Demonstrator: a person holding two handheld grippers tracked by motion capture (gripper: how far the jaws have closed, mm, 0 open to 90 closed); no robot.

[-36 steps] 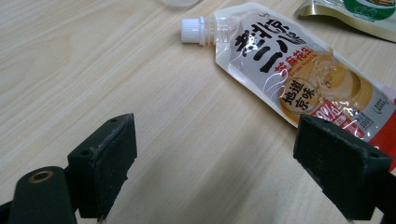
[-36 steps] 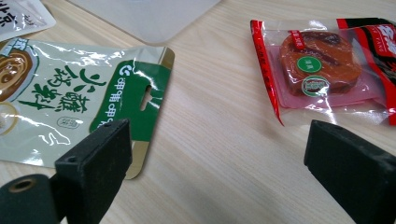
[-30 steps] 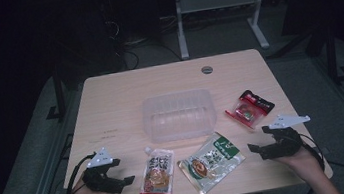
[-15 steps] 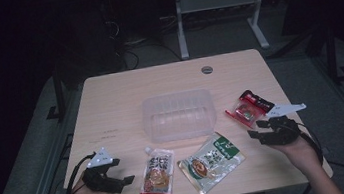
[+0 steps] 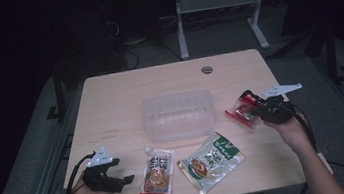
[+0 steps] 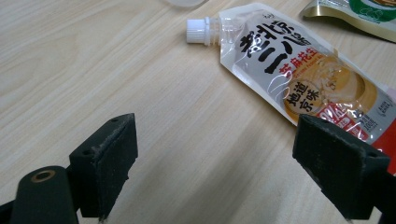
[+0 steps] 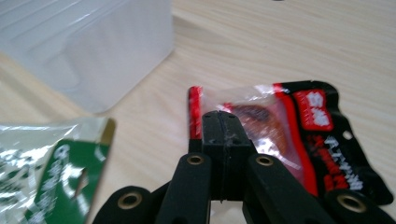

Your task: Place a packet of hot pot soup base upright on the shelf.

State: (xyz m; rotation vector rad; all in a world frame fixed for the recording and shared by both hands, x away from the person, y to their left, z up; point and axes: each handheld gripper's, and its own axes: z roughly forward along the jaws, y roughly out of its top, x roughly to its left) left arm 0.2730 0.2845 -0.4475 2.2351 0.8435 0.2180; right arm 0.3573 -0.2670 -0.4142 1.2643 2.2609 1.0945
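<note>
My right gripper (image 7: 219,122) had its jaws pressed together over the near end of the red-and-black packet (image 5: 245,109) by the table's (image 5: 110,100) right edge, just right of the clear tub (image 5: 178,115) — whether film was actually caught between them I could not tell, as the jaws hid that spot. If only a sliver was pinched, I judged the packet could slip free on lifting. My left gripper (image 6: 229,163) sat wide open near the front-left corner, beside the spouted pouch (image 6: 303,79) — its lower end was cut off there.

Green pouch (image 7: 51,186) blurred, cut by frame edge.
</note>
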